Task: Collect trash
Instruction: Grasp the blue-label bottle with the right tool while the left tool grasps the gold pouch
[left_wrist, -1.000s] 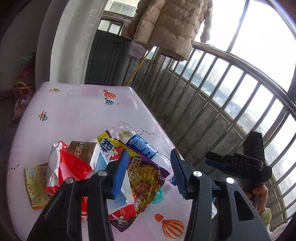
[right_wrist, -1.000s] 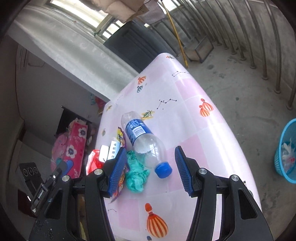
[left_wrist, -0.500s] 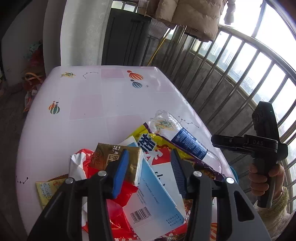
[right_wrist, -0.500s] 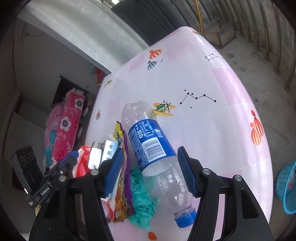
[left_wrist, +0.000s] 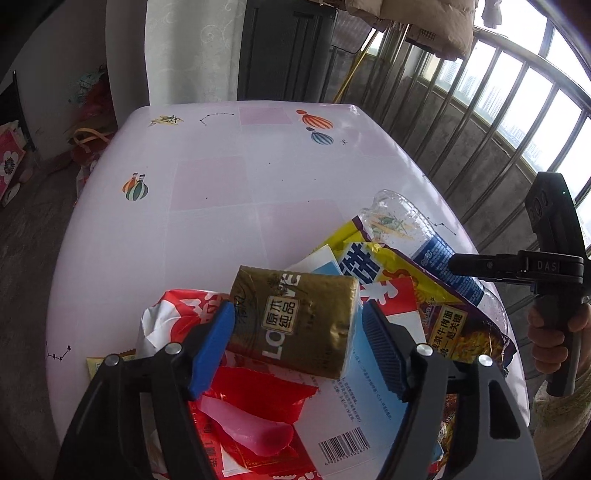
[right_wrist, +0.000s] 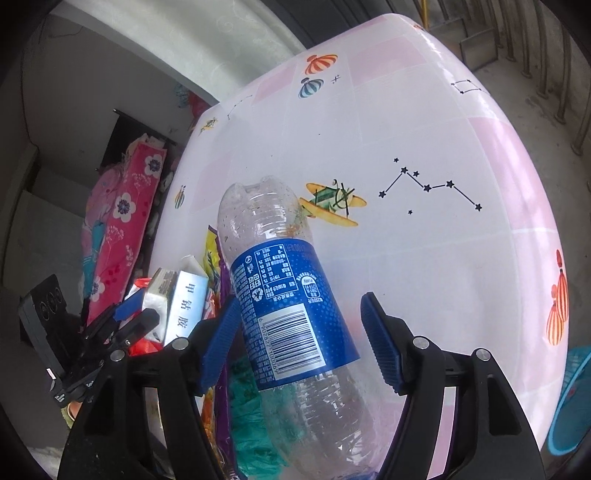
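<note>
Trash (left_wrist: 391, 295) lies beneath both downward-tilted tools — left tool (left_wrist: 295, 339) and right tool (right_wrist: 299, 336) just widened, gripping nothing.

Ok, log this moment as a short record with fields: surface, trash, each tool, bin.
surface: pink table
trash: heap of wrappers with a gold packet on top; plastic bottle lying on its side
left tool: jaws just opening, astride the gold packet, not gripping
right tool: jaws just opening, astride the bottle, not gripping
bin: blue basket on the floor beside the table
</note>
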